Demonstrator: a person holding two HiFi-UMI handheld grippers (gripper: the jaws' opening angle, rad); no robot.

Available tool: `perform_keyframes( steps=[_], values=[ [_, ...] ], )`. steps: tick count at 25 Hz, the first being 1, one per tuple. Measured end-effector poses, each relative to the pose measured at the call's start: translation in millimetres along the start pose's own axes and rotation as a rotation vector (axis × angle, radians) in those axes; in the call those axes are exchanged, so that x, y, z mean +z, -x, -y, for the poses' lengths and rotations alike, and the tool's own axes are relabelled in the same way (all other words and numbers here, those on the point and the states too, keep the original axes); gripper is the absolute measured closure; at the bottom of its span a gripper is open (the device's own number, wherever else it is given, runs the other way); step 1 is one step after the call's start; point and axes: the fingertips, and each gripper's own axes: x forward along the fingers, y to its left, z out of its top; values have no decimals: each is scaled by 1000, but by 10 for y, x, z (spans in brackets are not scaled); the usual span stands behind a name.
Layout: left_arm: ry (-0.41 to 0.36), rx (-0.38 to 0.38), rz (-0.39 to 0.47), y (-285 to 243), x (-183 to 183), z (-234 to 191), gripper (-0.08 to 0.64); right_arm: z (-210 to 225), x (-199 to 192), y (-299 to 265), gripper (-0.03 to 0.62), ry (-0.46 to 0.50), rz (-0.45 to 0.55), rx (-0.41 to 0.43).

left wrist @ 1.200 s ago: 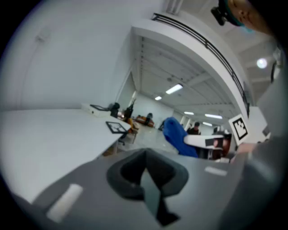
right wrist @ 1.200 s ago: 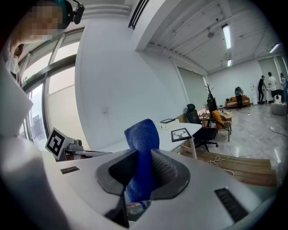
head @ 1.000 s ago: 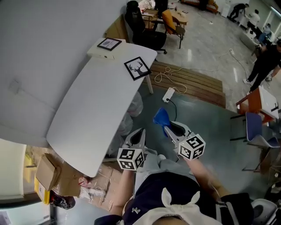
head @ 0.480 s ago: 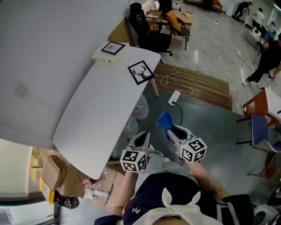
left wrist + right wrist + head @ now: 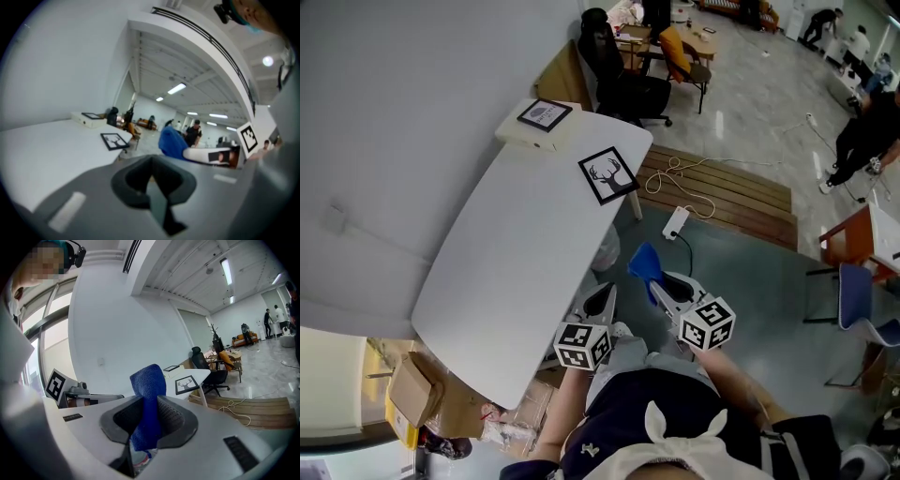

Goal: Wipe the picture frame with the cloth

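Observation:
A black picture frame (image 5: pixel 610 174) with a deer print lies on the far right corner of the white table (image 5: pixel 506 262); it also shows in the left gripper view as the frame (image 5: pixel 114 140) and in the right gripper view as the frame (image 5: pixel 188 384). My right gripper (image 5: pixel 653 284) is shut on a blue cloth (image 5: pixel 643 263), held over the floor right of the table, well short of the frame. The cloth (image 5: pixel 147 404) sticks up between the jaws. My left gripper (image 5: pixel 602 298) hangs by the table's near right edge, jaws shut with nothing in them.
A cream box (image 5: pixel 538 125) with a small framed print on top sits at the table's far end. A black office chair (image 5: pixel 623 80) stands beyond it. A power strip and cable (image 5: pixel 676 221) lie on the floor by wooden boards (image 5: pixel 722 192). Cardboard boxes (image 5: pixel 412 389) sit near left.
The view has shifted slightly, so the table and frame sit a little lower and to the right. Both grippers keep nearly the same place, the cloth still held.

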Motion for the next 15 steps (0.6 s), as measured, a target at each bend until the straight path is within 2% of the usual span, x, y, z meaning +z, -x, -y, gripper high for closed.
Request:
perform_keyframes(
  steps=[9,15],
  values=[
    [5,-7,-9,-330,174,-553,557,152,167,-630,503,1,6,-5],
    [22,-32,-23,-502,207,-670,557,300,272,-771,503,-3,8,-34]
  ],
)
